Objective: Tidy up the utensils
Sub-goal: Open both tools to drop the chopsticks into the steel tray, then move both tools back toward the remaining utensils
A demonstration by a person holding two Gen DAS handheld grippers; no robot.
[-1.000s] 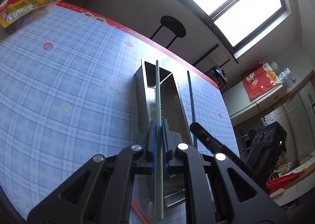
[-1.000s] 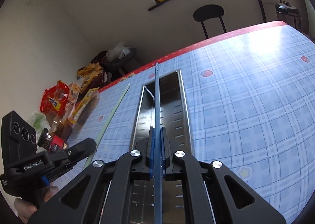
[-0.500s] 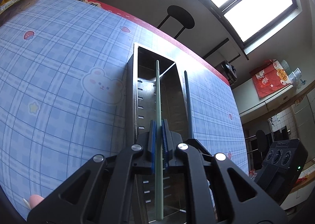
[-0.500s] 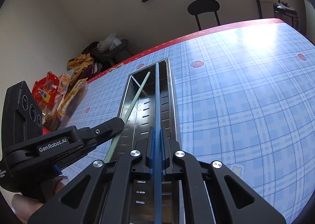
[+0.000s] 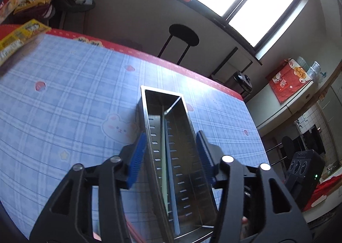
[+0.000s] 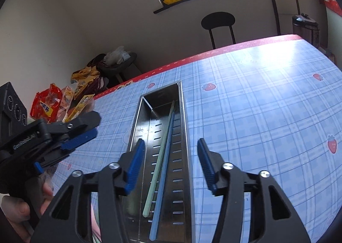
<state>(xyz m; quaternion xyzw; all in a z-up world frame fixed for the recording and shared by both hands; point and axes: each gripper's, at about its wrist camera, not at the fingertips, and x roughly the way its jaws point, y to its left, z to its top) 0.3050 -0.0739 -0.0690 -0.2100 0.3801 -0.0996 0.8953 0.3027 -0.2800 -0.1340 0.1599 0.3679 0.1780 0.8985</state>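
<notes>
- left wrist view: risk sits with the left gripper, whose jaws are opening with nothing between the pads; they straddle the long perforated stainless-steel tray from above, so a careless drop or sideways pull could knock a blue pad against the tray wall and skid the tray across the blue plaid tablecloth of the table.
- the pale green chopstick and the light blue chopstick lie side by side inside the tray, lengthwise, apparently touching along part of their run; a nudged tray would likely roll them apart or tip one end up over the low near edge.
- count here: one tray, two chopsticks (one green, one blue), one pair of jaws, one black round stool beyond the table's far edge, one yellow snack packet at the table's left corner.
- right wrist view: the right gripper also has its jaws opening, empty, over the same tray; the green chopstick lies angled toward the blue one, the two meeting near the far end, so reaching back in for one could drag the other.
- the left gripper hangs just beside the tray's left wall, a hand under it; two grippers this close could bump when withdrawing.
- count here: one tray, two chopsticks, two grippers, one stool, a heap of snack bags too jumbled to number.
</notes>
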